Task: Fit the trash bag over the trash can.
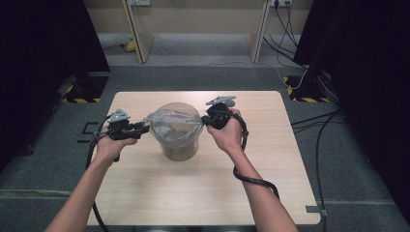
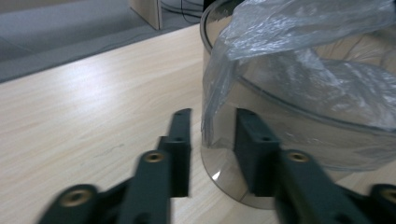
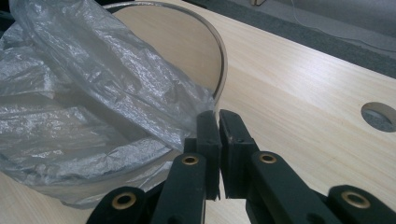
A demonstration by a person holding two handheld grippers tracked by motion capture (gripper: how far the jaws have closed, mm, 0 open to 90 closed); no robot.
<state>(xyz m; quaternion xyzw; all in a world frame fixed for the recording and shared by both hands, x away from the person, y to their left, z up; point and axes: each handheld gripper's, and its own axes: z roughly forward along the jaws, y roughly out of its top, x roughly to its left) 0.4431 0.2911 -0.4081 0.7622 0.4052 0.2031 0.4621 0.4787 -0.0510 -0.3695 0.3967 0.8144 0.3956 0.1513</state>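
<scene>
Right gripper [image 3: 218, 122] clamps the plastic liner [image 3: 93, 93] at the clear bin [image 3: 223, 70] rim; left gripper [image 2: 212, 122] jaws apart, liner edge between. Overpulling risks tearing.

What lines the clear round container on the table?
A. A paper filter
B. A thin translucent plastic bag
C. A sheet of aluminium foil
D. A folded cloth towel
B: a crinkled, see-through plastic bag is draped inside the clear container and folds over its rim, with the left tongs and the right tongs at opposite sides of that rim on the wooden table.
</scene>
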